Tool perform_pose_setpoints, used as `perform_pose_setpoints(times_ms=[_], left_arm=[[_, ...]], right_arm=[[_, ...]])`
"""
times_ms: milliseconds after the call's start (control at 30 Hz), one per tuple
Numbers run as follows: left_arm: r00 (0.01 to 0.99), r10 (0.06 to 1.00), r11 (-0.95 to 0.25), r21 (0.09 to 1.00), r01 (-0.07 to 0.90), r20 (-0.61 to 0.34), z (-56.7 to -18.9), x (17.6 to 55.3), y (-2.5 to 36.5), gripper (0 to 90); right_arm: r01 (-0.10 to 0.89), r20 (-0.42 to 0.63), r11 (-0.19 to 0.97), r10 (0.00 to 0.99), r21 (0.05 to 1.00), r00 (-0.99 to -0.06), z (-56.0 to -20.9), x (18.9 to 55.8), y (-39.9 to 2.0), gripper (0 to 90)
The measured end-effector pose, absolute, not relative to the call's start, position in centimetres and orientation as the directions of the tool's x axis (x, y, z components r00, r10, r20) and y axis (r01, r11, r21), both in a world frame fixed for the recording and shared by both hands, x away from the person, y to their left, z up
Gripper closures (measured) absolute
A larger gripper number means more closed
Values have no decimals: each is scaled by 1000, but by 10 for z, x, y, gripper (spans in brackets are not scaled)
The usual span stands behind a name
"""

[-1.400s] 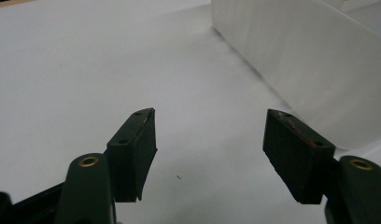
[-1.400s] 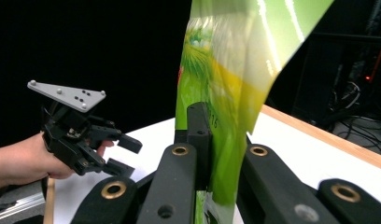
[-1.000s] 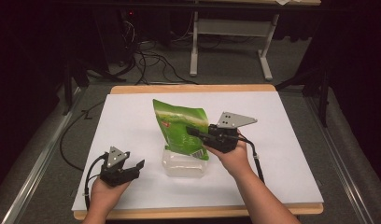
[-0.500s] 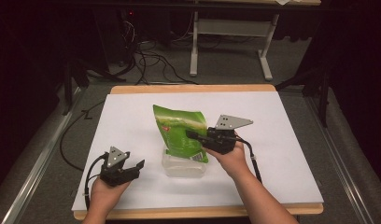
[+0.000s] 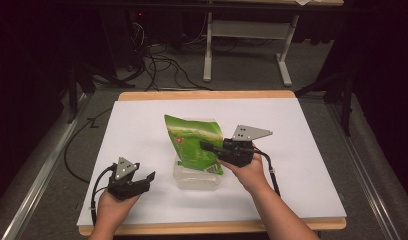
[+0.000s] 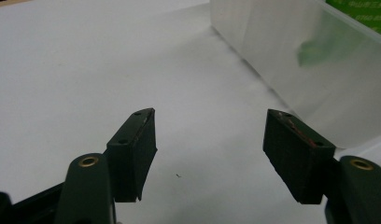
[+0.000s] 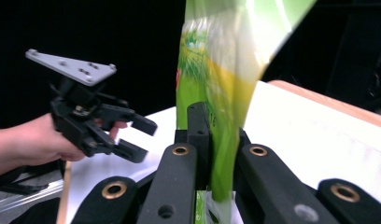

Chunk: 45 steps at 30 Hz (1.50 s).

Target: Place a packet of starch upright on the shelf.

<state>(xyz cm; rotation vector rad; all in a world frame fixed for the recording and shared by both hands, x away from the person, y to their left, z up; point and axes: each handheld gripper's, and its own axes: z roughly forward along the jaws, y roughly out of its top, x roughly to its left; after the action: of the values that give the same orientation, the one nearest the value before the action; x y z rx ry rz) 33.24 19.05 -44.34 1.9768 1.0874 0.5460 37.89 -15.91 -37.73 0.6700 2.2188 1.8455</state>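
Right gripper (image 5: 208,147) fingers clamping glossy green bag (image 5: 192,140), hanging upright over clear box (image 5: 194,180) on counter (image 5: 302,150). Left gripper (image 5: 142,181) fingers standing apart, gripping nothing. Bag print blurring, unreadable.

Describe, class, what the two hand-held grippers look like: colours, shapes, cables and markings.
Left gripper and right gripper are black, each topped by a grey three-cornered plate with small holes. Each trails a black cable. Jaws are flat rectangular black blocks on arms with brass-coloured rivets. Forearms are bare; no sleeves show.
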Motion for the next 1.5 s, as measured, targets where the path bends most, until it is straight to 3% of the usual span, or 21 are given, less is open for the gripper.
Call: perform_pose_setpoints(times_ms=[167, 433, 600, 933, 1500], left_arm=[[539, 842, -315, 806, 501, -6, -444, 333, 191, 351], [537, 843, -312, 810, 497, -5, -444, 333, 191, 351], [538, 843, -312, 809, 498, -6, -443, 333, 192, 351], [539, 842, -313, 811, 495, -5, -443, 333, 191, 351], [540, 842, -309, 812, 495, -9, -442, 332, 192, 351]], right_arm=[[198, 132, 112, 428, 974, -894, -369, 376, -161, 879], [237, 173, 122, 393, 964, -903, -375, 377, -159, 879], [258, 179, 145, 413, 955, -893, -386, 380, -157, 879], [240, 193, 63, 417, 969, -888, -384, 377, -158, 880], [306, 234, 92, 453, 948, -860, -411, 376, -154, 878]])
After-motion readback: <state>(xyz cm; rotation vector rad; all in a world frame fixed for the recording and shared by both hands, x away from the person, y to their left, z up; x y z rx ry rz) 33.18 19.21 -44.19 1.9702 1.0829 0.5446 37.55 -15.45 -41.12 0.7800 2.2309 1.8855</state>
